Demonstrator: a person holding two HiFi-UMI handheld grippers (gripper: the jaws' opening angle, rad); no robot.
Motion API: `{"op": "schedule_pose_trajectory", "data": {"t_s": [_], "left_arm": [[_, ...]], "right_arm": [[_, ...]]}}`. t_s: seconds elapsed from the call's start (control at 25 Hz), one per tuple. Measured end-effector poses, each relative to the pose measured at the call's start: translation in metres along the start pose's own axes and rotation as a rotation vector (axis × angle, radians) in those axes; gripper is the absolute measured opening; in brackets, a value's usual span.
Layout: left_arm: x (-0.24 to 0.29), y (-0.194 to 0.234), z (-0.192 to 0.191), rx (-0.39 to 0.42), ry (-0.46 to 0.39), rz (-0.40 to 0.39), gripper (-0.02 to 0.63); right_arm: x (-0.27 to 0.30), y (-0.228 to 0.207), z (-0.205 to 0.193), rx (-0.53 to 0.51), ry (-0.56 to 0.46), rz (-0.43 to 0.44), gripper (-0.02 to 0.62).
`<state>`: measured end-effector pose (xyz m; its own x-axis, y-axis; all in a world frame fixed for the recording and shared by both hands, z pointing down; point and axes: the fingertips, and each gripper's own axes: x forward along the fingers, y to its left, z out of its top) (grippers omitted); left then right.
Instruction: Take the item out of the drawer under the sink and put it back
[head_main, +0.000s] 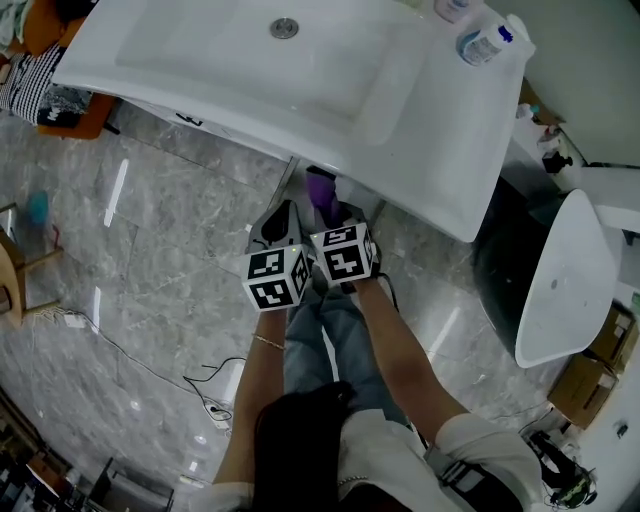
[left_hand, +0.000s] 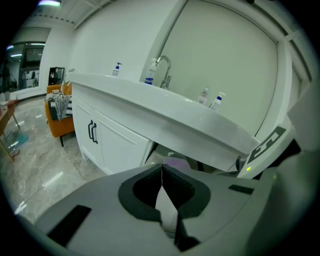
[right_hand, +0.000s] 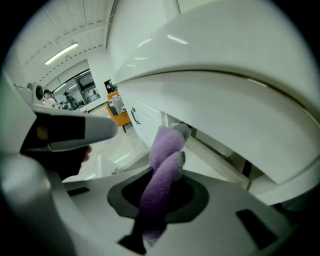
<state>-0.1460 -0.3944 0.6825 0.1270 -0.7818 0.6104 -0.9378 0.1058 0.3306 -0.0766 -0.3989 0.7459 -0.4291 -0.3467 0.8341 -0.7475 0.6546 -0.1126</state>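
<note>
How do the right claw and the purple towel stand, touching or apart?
Touching. The right gripper view shows the purple towel clamped between the jaws of the right claw, its free end sticking up past them.

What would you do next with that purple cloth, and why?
Probably draw it slightly back toward the person. The right gripper has its fingers clamped on the purple cloth, which sits just beneath the sink's overhanging rim, so clearing that edge looks sensible before lowering it back in. The left gripper is shut and empty.
</note>
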Motion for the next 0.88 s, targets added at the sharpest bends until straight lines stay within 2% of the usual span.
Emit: {"op": "schedule_pose_trajectory", "data": {"t_s": [0.28, 0.44, 0.72, 0.88], "left_arm": [[-0.036, -0.02, 0.034, 0.004, -0.057, 0.001, 0.005], [-0.053, -0.032, 0.038, 0.016, -0.052, -0.02, 0.005], [-0.08, -0.054, 0.057, 0.03, -0.083, -0.039, 0.005], [-0.095, -0.065, 0.08, 0.035, -0.111, -0.052, 0.005]], "right_arm": [[-0.052, 0.014, 0.017, 0.035, -0.052, 0.035, 0.077], [-0.083, 0.019, 0.022, 0.049, -0.088, 0.038, 0.077], [-0.136, 0.025, 0.055, 0.017, -0.193, 0.048, 0.077], [-0.166, 0.025, 0.08, 0.012, -0.258, 0.038, 0.077]]}}
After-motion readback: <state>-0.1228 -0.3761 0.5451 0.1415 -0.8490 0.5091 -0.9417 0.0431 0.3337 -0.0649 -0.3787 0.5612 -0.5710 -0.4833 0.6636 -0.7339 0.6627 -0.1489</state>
